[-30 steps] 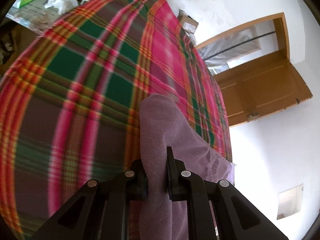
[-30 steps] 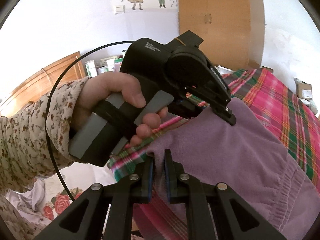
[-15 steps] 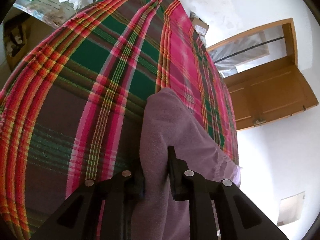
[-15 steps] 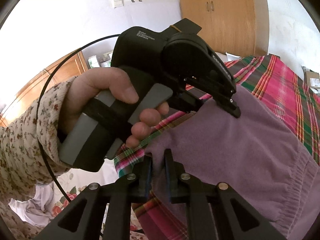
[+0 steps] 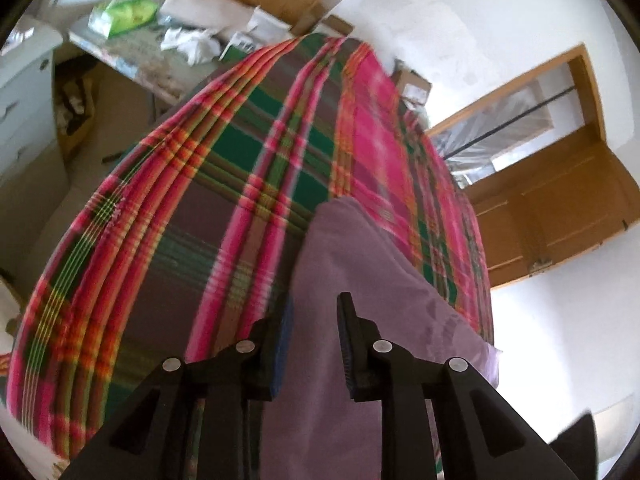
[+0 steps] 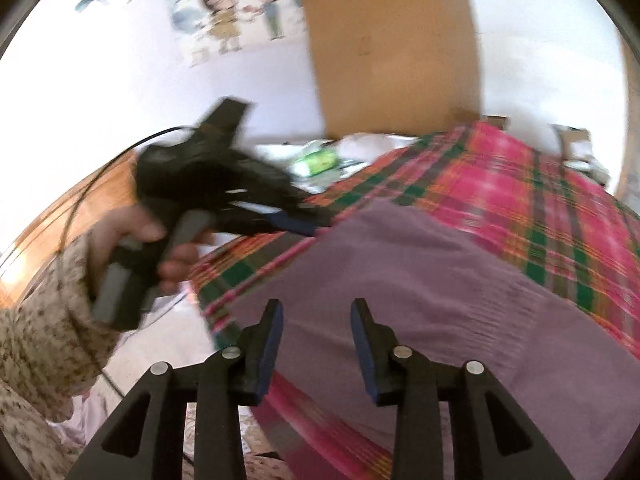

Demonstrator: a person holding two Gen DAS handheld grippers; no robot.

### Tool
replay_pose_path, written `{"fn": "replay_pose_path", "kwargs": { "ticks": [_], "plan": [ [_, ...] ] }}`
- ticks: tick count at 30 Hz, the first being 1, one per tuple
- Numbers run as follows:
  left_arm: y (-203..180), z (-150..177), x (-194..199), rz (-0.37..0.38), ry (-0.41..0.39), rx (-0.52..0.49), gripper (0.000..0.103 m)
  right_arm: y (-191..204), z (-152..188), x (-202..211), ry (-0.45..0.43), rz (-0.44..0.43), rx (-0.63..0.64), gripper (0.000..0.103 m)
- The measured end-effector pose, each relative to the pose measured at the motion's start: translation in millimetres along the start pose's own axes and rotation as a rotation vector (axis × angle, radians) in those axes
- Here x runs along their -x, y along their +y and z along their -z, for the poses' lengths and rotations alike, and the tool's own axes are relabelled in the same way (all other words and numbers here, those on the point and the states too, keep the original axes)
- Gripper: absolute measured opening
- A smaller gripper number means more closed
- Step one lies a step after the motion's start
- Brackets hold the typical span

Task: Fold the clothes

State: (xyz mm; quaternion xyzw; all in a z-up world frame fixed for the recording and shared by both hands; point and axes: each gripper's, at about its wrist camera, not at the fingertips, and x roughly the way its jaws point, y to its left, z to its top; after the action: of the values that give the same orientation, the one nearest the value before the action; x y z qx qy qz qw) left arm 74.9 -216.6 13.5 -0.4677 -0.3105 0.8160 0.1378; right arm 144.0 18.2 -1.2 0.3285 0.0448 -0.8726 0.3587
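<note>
A: Up close, we see our right gripper [image 6: 316, 316] spread wide above the purple garment [image 6: 420, 272], gripping nothing.

B: Our left gripper [image 5: 314, 312] gapes too. The garment lies flat on the plaid bedspread [image 5: 240, 168]; wardrobe [image 6: 384, 40] beyond.

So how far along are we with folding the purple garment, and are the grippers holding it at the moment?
Done: the purple garment lies flat on the plaid bedspread.
In hand: nothing. The left gripper and right gripper are both open above the fabric, jaws apart.
Left: whether more folds remain cannot be judged; the whole garment is not in view.
</note>
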Motion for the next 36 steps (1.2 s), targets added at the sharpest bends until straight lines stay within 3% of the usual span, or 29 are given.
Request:
{"fn": "replay_pose_path", "kwargs": {
  "ticks": [3, 7, 10, 15, 16, 21, 23, 27, 31, 36],
  "plan": [
    [-18.3, 10.0, 3.2, 0.022, -0.012, -0.058, 0.022, -28.8, 13.8, 35.3, -0.076, 0.141, -0.097, 0.036],
    [-53.6, 24.4, -5.1, 0.039, -0.017, -0.168, 0.022, -91.7, 46.8, 65.8, -0.037, 0.35, -0.277, 0.036],
    [-82.1, 36.2, -27.5, 0.077, 0.044, -0.242, 0.025, -137.8, 72.4, 97.5, -0.022, 0.453, -0.44, 0.036],
    [-126.5, 55.3, -68.7, 0.135, 0.151, -0.343, 0.025, -185.1, 108.6, 126.3, 0.029, 0.628, -0.553, 0.036],
    [-133.9, 58.2, -76.5, 0.147, 0.17, -0.353, 0.025, -191.6, 113.3, 132.4, 0.023, 0.651, -0.566, 0.031],
    [-156.4, 71.8, -110.4, 0.174, 0.259, -0.388, 0.025, -222.9, 136.5, 162.8, -0.009, 0.758, -0.632, 0.031],
    [-163.4, 77.4, -119.8, 0.18, 0.279, -0.405, 0.025, -234.3, 143.3, 172.2, -0.029, 0.765, -0.66, 0.022],
    [-174.1, 88.7, -140.2, 0.189, 0.314, -0.409, 0.025, -253.3, 154.7, 190.1, -0.022, 0.881, -0.695, 0.023],
    [-182.2, 90.8, -151.1, 0.194, 0.32, -0.428, 0.025, -269.2, 164.5, 215.5, -0.055, 0.93, -0.762, 0.024],
    [-195.0, 91.8, -160.1, 0.209, 0.329, -0.449, 0.025, -293.7, 179.6, 252.5, -0.156, 0.97, -0.871, 0.039]
  ]
}}
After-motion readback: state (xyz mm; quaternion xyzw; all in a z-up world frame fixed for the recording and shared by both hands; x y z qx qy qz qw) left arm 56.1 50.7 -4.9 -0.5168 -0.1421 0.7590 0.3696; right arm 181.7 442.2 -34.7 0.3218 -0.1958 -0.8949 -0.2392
